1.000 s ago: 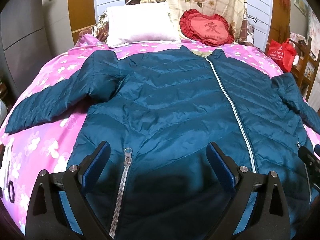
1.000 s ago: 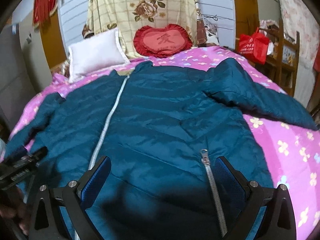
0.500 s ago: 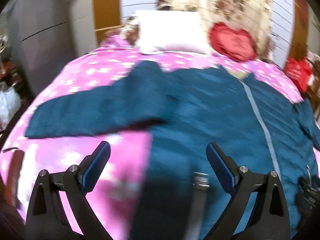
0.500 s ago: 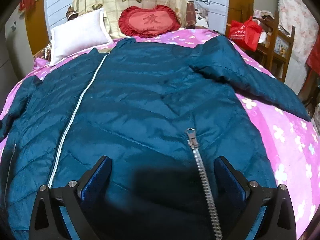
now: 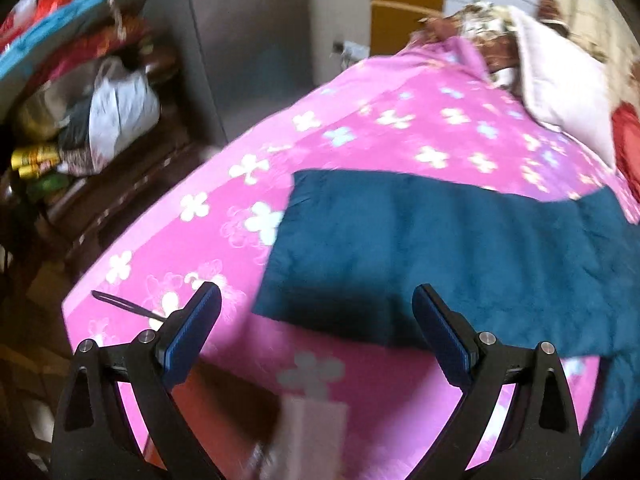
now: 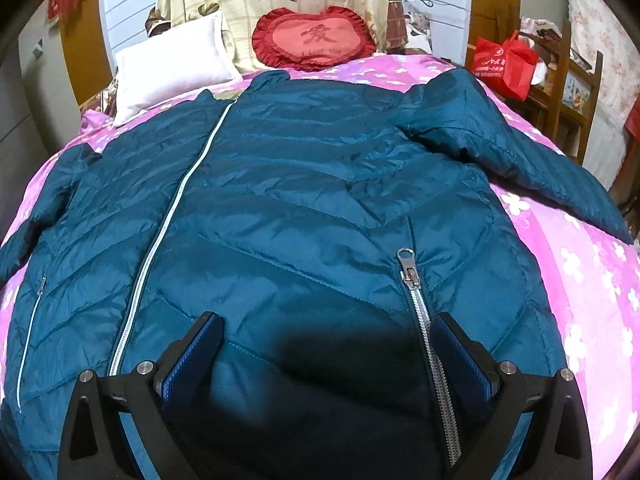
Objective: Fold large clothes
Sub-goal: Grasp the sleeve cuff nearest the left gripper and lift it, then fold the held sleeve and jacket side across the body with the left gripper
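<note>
cushion: we read a large Chinese character "爱" and under it "I LOVE YOU" on the red heart cushion [image 6: 315, 39] | bag: we see white print on the red bag [image 6: 502, 65], too small to read | left view: we read nothing

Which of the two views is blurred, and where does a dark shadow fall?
Left wrist view: motion-blurred, sleeve and bedspread smeared. Right wrist view: sharp; dark shadow on the jacket hem between the open right gripper fingers.

One teal jacket [image 6: 304, 216], two sleeves, three zippers; one white pillow [image 6: 168, 76], one red heart cushion [image 6: 316, 40].
</note>
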Motion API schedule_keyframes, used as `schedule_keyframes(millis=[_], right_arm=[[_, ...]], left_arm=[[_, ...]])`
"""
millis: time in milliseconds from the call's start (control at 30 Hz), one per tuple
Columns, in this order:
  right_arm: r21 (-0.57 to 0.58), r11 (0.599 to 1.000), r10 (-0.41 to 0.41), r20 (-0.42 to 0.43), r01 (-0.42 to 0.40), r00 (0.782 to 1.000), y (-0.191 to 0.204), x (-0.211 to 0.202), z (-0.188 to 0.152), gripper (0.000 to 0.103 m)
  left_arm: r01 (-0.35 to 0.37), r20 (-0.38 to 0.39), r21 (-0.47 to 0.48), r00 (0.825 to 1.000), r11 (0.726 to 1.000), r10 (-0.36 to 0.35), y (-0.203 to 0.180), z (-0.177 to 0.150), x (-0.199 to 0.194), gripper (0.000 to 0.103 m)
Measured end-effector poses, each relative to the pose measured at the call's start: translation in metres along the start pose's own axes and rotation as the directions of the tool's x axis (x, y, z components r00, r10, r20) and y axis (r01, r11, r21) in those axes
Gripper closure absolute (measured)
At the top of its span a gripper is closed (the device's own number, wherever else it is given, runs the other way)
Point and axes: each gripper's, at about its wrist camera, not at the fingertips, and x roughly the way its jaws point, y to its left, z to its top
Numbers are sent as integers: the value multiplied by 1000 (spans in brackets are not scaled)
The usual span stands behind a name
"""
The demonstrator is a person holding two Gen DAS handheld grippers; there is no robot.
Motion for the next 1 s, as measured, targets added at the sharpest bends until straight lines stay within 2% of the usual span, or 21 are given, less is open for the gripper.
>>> schedule_keyframes(millis=[200, 267, 300, 367, 400, 433, 500, 533, 600, 667, 733, 867, 900, 1000], right_arm=[[-17, 1000, -17, -7, 17, 1000, 4, 3, -1, 0], [-20, 1000, -21, -9, 21, 1000, 4, 3, -1, 0], [-20, 1000, -20, -10, 20, 1000, 4, 4, 0, 0], [-17, 1000, -17, -12, 17, 1000, 4, 4, 0, 0], [-16, 1000, -15, -13, 15, 1000, 4, 4, 0, 0], [-15, 1000, -14, -14, 13, 1000, 4, 4, 0, 0], [-13, 1000, -11, -15, 11, 1000, 4, 5, 0, 0], [-12, 1000, -11, -16, 11, 1000, 4, 5, 0, 0], [-7, 1000, -12, -14, 12, 1000, 4, 3, 1, 0], [-3, 1000, -10, -6, 10, 1000, 2, 0, 2, 0], [-4, 1000, -24, 10, 24, 1000, 0, -6, 2, 0], [6, 998, -63, 47, 63, 997, -12, -20, 4, 0], [12, 997, -71, 52, 70, 996, -17, -23, 4, 0], [30, 996, -84, 59, 83, 995, -34, -31, 3, 0]], left_arm=[[-17, -123, 8, 992, 1000, 18, -5, 5, 51, 7], [-9, -112, 7, 994, 1000, 10, -5, 4, 54, 7], [-2, -94, 5, 996, 1000, 3, -6, 3, 55, 11], [58, -62, 8, 996, 998, -58, -10, 1, 53, 38], [76, -45, 16, 996, 997, -75, -13, 2, 51, 70], [100, -43, 20, 994, 995, -99, -18, 2, 50, 85], [109, -21, 30, 994, 994, -108, -26, 2, 40, 89], [139, 1, 30, 990, 990, -139, -29, 3, 35, 90], [217, 68, 51, 973, 975, -220, -38, 3, 11, 90], [294, 107, 85, 947, 952, -302, -52, 3, -14, 90], [374, 135, 119, 912, 920, -388, -73, 4, -45, 90], [468, 156, 181, 854, 865, -495, -118, 7, -91, 90], [506, 163, 201, 827, 839, -538, -135, 5, -111, 90], [582, 162, 246, 763, 775, -625, -173, 4, -151, 90]])
